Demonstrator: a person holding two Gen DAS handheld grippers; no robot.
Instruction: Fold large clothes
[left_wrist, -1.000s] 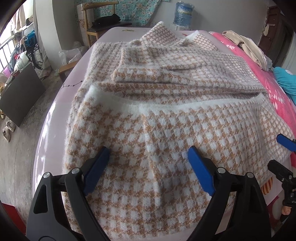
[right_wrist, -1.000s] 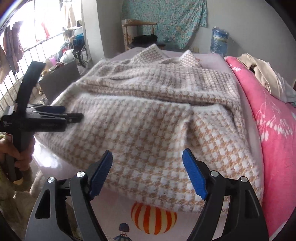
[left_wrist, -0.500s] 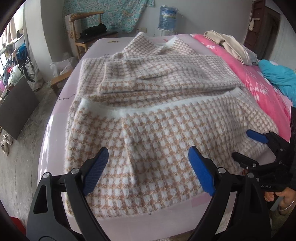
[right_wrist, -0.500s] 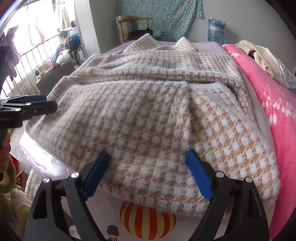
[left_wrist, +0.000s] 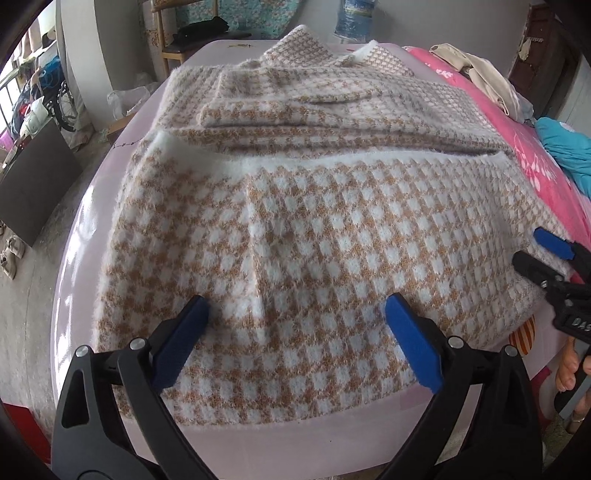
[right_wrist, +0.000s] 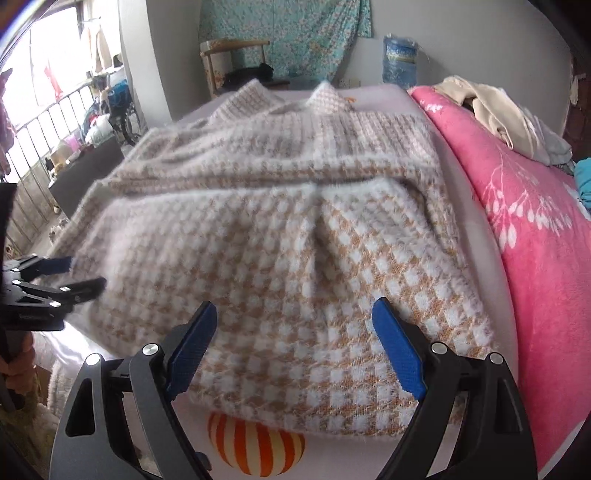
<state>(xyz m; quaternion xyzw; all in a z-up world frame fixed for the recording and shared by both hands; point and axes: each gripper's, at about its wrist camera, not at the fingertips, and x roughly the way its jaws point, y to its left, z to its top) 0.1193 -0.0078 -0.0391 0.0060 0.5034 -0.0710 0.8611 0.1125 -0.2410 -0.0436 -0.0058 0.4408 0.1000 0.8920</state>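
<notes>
Left wrist view: left hand-held gripper (left_wrist: 297, 314) has its jaws wide apart, just opened further, nothing clamped; blue pads hover over the near edge of the houndstooth sweater (left_wrist: 332, 229). The sweater, tan and white and fuzzy, lies spread on the bed (left_wrist: 74, 295), which has a pale pink sheet; its lower part is folded up over the body, with a white fuzzy hem line crossing the middle. The sleeves lie folded across the far part. The right hand-held gripper (left_wrist: 532, 247) comes in at the right edge, jaws apart, beside the sweater's right side; fingers of a hand (left_wrist: 565, 369) show below it. A pink floral blanket (left_wrist: 546, 173) runs along the bed's right side, with a teal cloth (left_wrist: 565, 147) and beige clothes (left_wrist: 480, 74) on it. On the left are a grey concrete floor (left_wrist: 29, 295), a dark board (left_wrist: 33, 188) and shoes (left_wrist: 11, 254). A wooden chair (left_wrist: 166, 44) and a water jug (left_wrist: 354, 18) stand at the far wall.

Right wrist view: the right hand-held gripper (right_wrist: 295, 306) also has its jaws apart, just widened, nothing gripped; pads hover over the sweater's near right corner (right_wrist: 351, 332). An orange-striped balloon print (right_wrist: 255, 446) on the sheet peeks out just under the sweater's edge. The left hand-held gripper (right_wrist: 85, 273) is at the left edge, jaws apart, by the sweater's left side. The pink blanket (right_wrist: 535, 258) lies right of the sweater. A floral curtain (right_wrist: 284, 37) hangs on the back wall; window bars (right_wrist: 40, 147) and clutter show on the left.
</notes>
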